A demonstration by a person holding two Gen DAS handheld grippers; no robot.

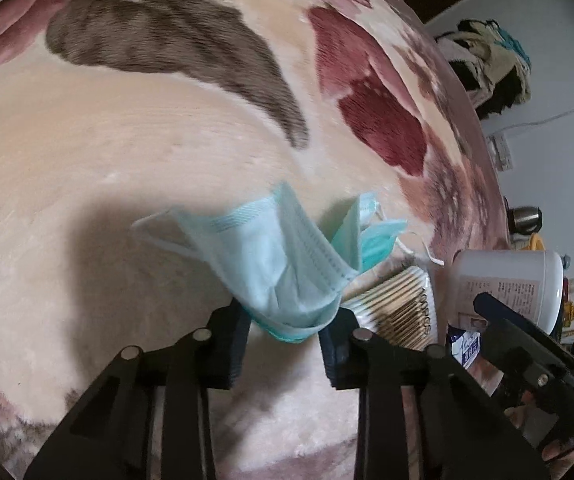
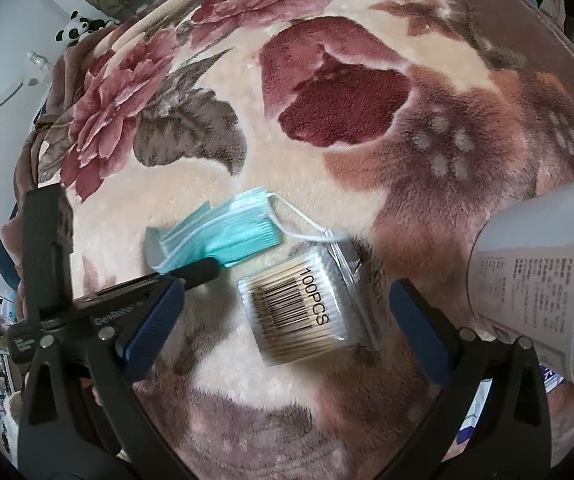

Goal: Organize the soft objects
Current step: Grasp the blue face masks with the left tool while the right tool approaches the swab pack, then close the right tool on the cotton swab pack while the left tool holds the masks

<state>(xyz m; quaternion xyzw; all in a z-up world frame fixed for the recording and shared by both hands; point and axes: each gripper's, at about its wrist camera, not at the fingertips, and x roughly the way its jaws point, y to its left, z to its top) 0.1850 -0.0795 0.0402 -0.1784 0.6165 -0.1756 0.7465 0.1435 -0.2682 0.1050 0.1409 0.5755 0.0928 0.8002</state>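
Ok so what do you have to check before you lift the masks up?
1. Left gripper has the face masks: ok, its pads pinch their near edge.
2. Every mask is caught: cannot tell, some fan out behind.
3. Right gripper is free: ok, open and empty over the cotton swab pack.
4. Ear loop is clear of the pack: not ok, it reaches the bag's corner.
5. White bottle is away from the masks: ok, it lies beyond the swabs.

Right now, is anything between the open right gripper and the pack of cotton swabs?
Nothing visible. The cotton swab pack lies bare on the blanket ahead of the right gripper; the face masks lie beyond it.
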